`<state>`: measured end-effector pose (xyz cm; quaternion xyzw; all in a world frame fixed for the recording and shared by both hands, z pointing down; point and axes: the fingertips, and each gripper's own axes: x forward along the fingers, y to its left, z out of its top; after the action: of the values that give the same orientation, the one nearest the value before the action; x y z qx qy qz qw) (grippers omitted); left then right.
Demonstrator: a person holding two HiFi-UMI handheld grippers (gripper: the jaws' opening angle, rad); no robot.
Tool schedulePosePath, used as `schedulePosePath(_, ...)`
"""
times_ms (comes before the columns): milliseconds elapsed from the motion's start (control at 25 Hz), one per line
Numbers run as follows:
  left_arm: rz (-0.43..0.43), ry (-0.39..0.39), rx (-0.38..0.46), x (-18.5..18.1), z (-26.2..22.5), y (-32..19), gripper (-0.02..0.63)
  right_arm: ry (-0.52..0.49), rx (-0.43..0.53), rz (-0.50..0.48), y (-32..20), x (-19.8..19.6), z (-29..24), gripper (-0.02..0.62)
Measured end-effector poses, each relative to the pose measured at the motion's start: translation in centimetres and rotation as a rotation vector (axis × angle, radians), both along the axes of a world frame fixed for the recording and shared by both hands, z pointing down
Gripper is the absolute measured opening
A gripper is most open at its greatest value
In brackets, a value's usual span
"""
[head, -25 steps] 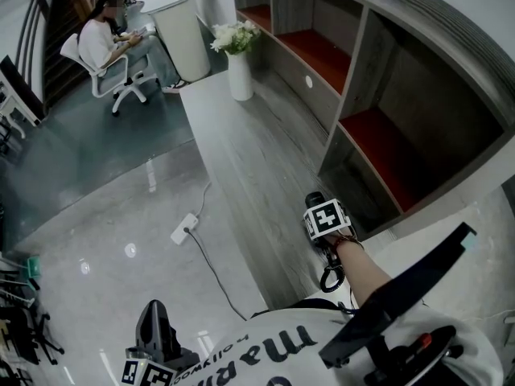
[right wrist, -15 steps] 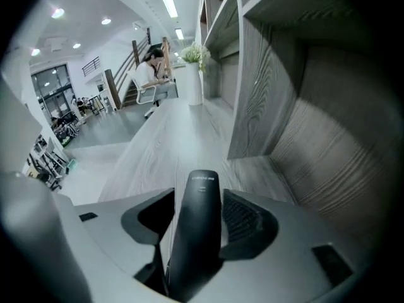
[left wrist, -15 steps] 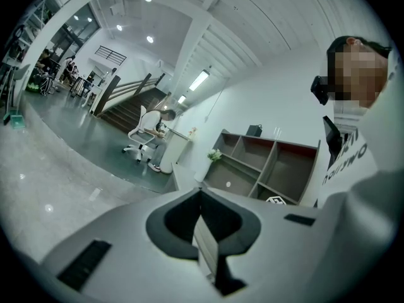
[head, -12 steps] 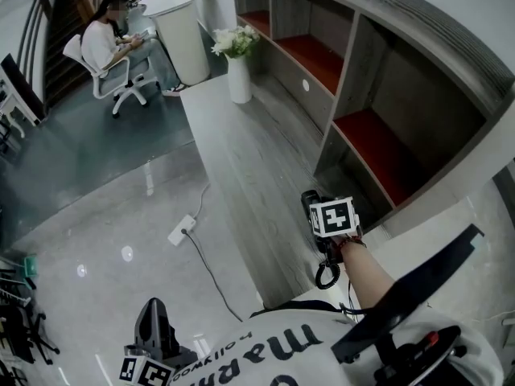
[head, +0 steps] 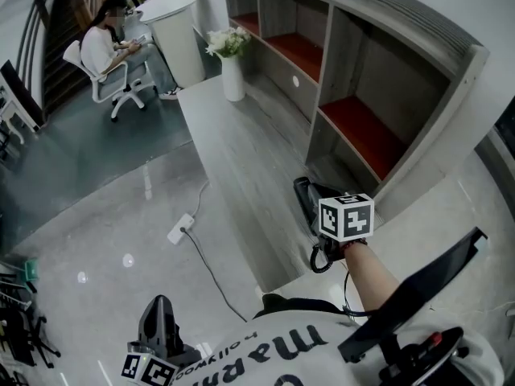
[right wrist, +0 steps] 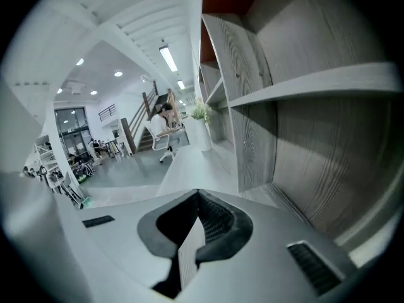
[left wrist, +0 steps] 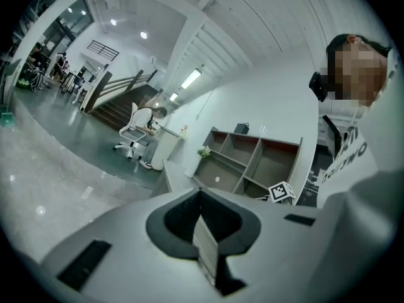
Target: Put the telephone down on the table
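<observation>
No telephone shows in any view. My right gripper (head: 302,186) hangs over the long grey wooden ledge (head: 233,147), close to the open shelf unit (head: 354,127). A bare forearm runs up to it from behind its marker cube (head: 347,217). In the right gripper view its jaws (right wrist: 197,195) are shut with nothing between them, pointing along the ledge beside the shelf wall. My left gripper (head: 158,304) is low at the bottom left, above the glossy floor. In the left gripper view it (left wrist: 201,192) is shut and empty too.
A white vase of flowers (head: 232,75) stands at the ledge's far end. A power strip with its cable (head: 183,229) lies on the floor. A person sits on a white chair (head: 109,55) by a white round counter (head: 179,30). A dark slanted panel (head: 418,288) is at bottom right.
The right gripper has shifted a little to the right and nearer the shelf unit, with the whole view swinging slightly. The left gripper has stayed where it was.
</observation>
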<state>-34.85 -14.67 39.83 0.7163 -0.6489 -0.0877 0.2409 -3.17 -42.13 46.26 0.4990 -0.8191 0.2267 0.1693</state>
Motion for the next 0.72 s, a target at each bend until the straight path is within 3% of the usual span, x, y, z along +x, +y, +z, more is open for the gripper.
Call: schedulePosePath(720, 0.056, 0.013, -0.028, 3.7, 1.4, 14.6, 0.009, -0.029, 0.016, 0.016, 18.1, 4.2, 0.0, 0.011)
